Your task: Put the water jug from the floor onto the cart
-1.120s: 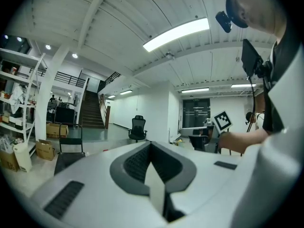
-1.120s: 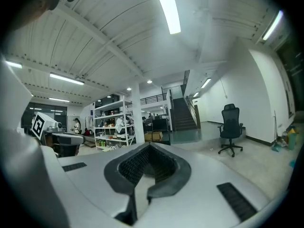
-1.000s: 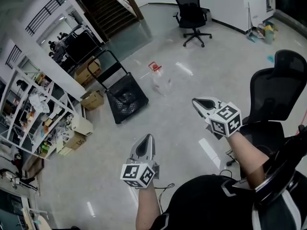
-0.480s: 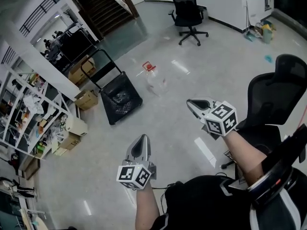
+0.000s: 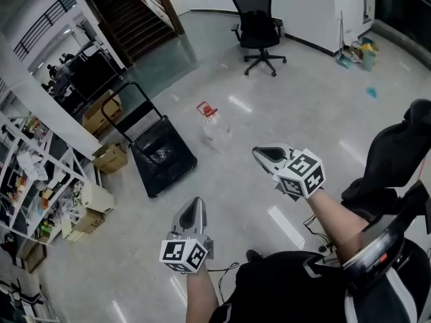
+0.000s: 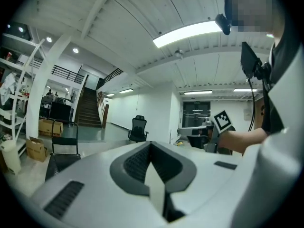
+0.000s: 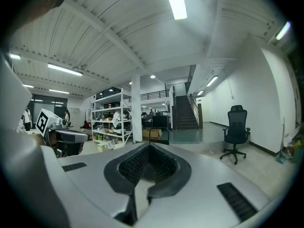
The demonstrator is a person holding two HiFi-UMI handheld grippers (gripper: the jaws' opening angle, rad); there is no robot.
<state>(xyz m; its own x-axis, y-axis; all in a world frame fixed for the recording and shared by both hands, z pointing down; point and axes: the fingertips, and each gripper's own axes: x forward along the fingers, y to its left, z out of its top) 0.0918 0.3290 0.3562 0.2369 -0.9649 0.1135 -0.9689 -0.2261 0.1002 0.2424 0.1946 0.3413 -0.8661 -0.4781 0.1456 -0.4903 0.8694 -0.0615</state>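
- Water jug, clear plastic with a red cap and handle on top, stood upright on the grey floor, near the cart but not touching it, off the cart's right side in the head view.
- The cart was a black flat platform cart with its push handle raised at the far end; nothing showed on its deck.
- The left tool was clenched with its jaws together and nothing between them. It was held in the air on the camera's side of the cart, well apart from both cart and jug.
- The right tool was also clenched and empty. It was held to the right of the cart, nearer the camera than the jug and clear of it.
- Both tools pointed roughly level, away from the person.
- A black office chair stood well beyond the cart, past the jug.
- Cardboard boxes lay just to the left of the cart, and a white shelving rack full of clutter stood farther left.
- A staircase rose behind the cart's handle end.
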